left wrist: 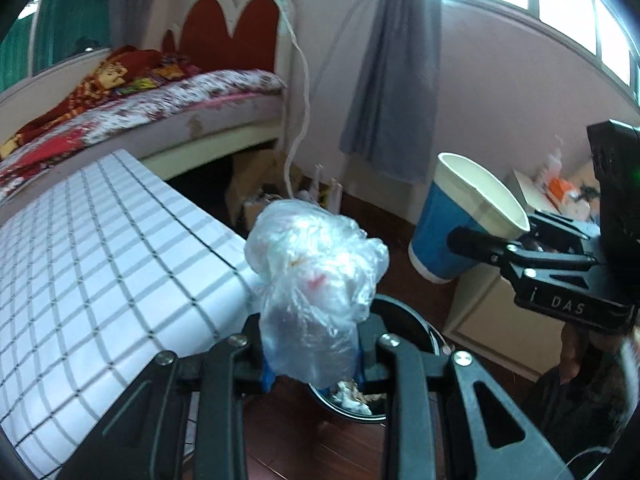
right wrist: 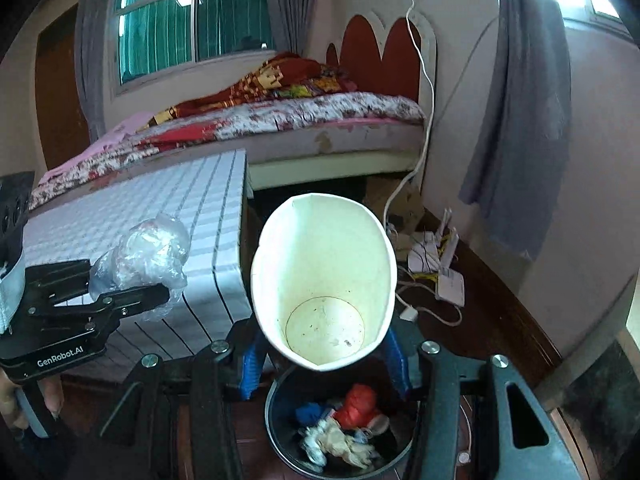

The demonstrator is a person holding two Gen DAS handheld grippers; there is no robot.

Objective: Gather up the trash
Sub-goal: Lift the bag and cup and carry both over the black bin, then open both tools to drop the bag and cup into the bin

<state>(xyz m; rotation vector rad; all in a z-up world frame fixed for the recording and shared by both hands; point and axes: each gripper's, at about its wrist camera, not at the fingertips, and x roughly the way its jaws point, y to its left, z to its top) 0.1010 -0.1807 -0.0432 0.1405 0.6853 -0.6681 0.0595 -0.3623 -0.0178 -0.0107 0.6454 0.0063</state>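
My left gripper [left wrist: 314, 360] is shut on a crumpled clear plastic bag [left wrist: 316, 280] and holds it over the near rim of a black trash bin [left wrist: 404, 320] on the floor. The bag also shows in the right wrist view [right wrist: 144, 256], held by the left gripper [right wrist: 160, 292]. My right gripper [right wrist: 324, 356] is shut on an empty blue paper cup with a white inside [right wrist: 324, 292], held above the bin [right wrist: 276, 420]. The bin holds red, blue and white scraps. The cup [left wrist: 460, 220] and right gripper [left wrist: 492, 240] show in the left wrist view.
A low table with a grey checked cloth [left wrist: 100, 260] stands left of the bin, its edge close to both grippers. A bed [right wrist: 300, 120] lies behind. A router with cables [right wrist: 440, 272] and cardboard boxes [left wrist: 256, 184] lie by the wall. The floor is dark wood.
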